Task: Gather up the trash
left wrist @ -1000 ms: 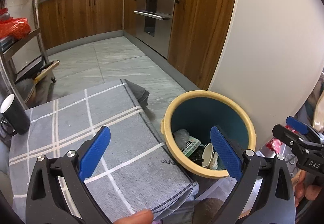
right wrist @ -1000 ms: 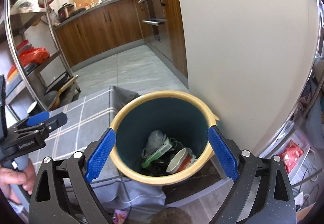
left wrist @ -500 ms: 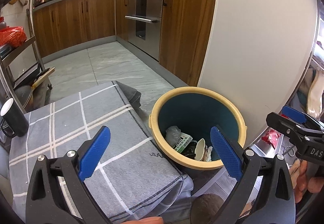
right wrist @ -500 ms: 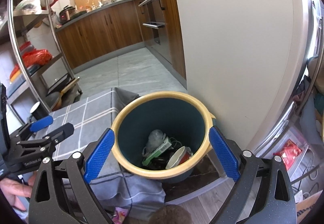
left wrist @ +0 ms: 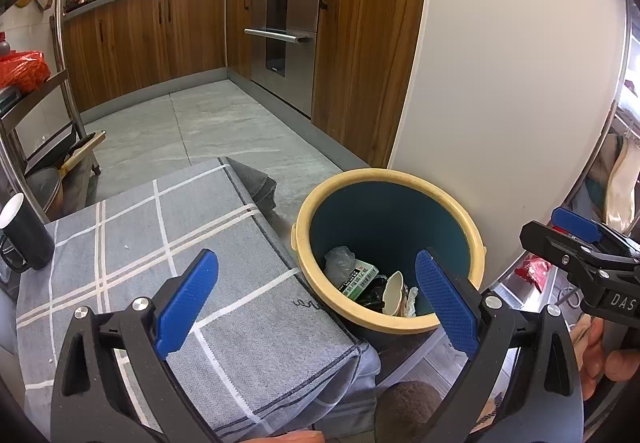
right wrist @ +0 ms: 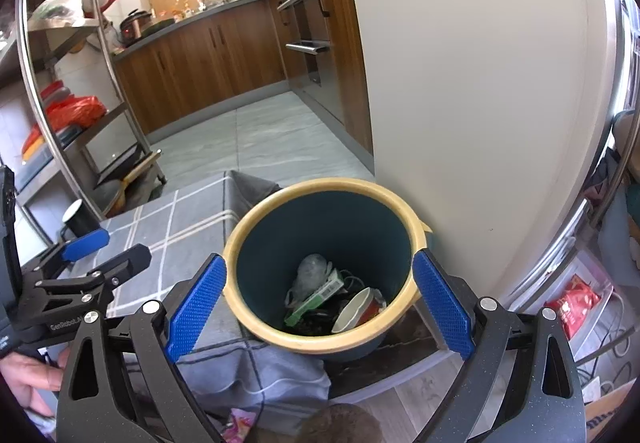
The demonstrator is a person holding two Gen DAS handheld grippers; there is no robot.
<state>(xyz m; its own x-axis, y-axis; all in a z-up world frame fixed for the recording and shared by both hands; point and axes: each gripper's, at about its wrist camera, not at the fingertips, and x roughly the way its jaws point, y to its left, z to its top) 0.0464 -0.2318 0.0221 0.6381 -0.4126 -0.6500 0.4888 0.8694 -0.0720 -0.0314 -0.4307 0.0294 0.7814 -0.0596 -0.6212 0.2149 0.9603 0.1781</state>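
Observation:
A teal trash bin with a yellow rim stands on the floor beside the table. Inside lie a green-white carton, crumpled plastic and a paper cup. My left gripper is open and empty, above the table's right edge and the bin. My right gripper is open and empty, held above the bin, its pads level with the rim on either side. Each gripper shows at the edge of the other's view.
A grey checked cloth covers the table. A black mug stands at its far left. A white wall panel rises right behind the bin. A metal shelf rack stands left, wooden cabinets beyond.
Both grippers have drawn back and up from the bin, so it looks smaller and lower in both views. Both stay open and empty.

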